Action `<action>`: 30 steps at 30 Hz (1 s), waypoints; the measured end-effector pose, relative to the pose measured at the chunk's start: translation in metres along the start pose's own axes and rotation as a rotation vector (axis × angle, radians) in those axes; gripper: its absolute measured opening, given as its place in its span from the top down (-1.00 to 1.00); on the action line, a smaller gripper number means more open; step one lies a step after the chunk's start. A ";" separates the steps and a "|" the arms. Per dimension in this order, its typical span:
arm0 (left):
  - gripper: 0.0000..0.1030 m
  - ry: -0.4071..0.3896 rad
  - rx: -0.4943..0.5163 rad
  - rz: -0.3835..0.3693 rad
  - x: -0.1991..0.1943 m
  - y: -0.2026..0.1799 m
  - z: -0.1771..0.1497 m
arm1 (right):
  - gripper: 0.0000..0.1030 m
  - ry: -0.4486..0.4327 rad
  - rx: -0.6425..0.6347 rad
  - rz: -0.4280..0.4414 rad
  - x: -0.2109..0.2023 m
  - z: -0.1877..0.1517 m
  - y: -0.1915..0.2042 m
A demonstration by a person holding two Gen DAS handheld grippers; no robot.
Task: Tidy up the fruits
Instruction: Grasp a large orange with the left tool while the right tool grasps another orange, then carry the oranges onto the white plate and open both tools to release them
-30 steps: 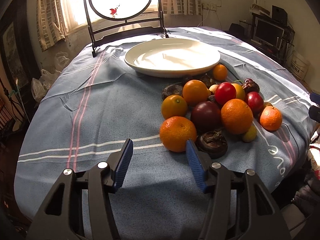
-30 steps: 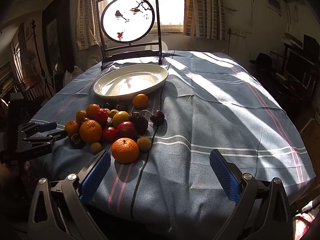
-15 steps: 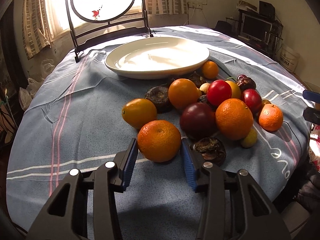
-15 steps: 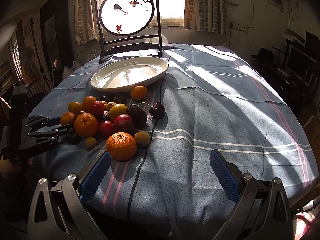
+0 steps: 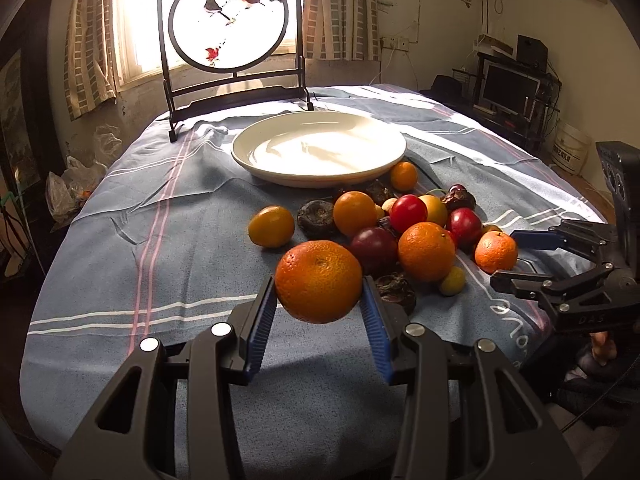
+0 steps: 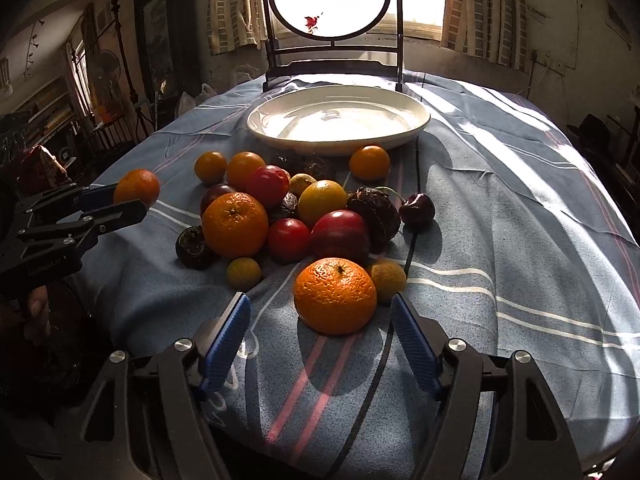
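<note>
While the left gripper (image 5: 319, 307) clamps a round dimpled orange (image 5: 319, 281) above the blue striped tablecloth (image 5: 160, 240), carry it level to the empty white ceramic plate (image 5: 319, 151); the right gripper (image 6: 321, 334), jaws wide, should straddle the nearest mandarin (image 6: 335, 295).

Round bird-painted screen (image 5: 228, 20) on a striped blue tablecloth (image 5: 160, 240), monitor (image 5: 506, 87) beyond.

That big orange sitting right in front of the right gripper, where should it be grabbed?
Across its widest middle, coming straight in from the near side. The orange is round and stands clear in front, and the open right gripper already brackets it. Watch the small yellow fruit touching its far right.
</note>
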State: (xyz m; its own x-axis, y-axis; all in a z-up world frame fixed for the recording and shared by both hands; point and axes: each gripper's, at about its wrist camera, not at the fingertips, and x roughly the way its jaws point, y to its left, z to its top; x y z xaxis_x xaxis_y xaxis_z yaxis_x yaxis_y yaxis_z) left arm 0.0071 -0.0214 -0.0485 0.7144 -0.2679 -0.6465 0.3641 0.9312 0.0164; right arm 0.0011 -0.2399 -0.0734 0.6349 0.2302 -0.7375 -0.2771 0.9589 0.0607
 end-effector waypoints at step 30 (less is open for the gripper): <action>0.18 0.118 -0.079 -0.089 0.121 0.024 0.131 | 0.16 -0.038 0.118 0.095 0.071 0.158 -0.068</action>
State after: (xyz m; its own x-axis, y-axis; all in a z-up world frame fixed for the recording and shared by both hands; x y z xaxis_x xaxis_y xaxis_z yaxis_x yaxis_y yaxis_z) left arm 0.1810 -0.0643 -0.0264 0.6045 -0.3241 -0.7277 0.3719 0.9227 -0.1020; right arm 0.1788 -0.2623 -0.0237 0.6371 0.3250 -0.6989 -0.2518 0.9448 0.2098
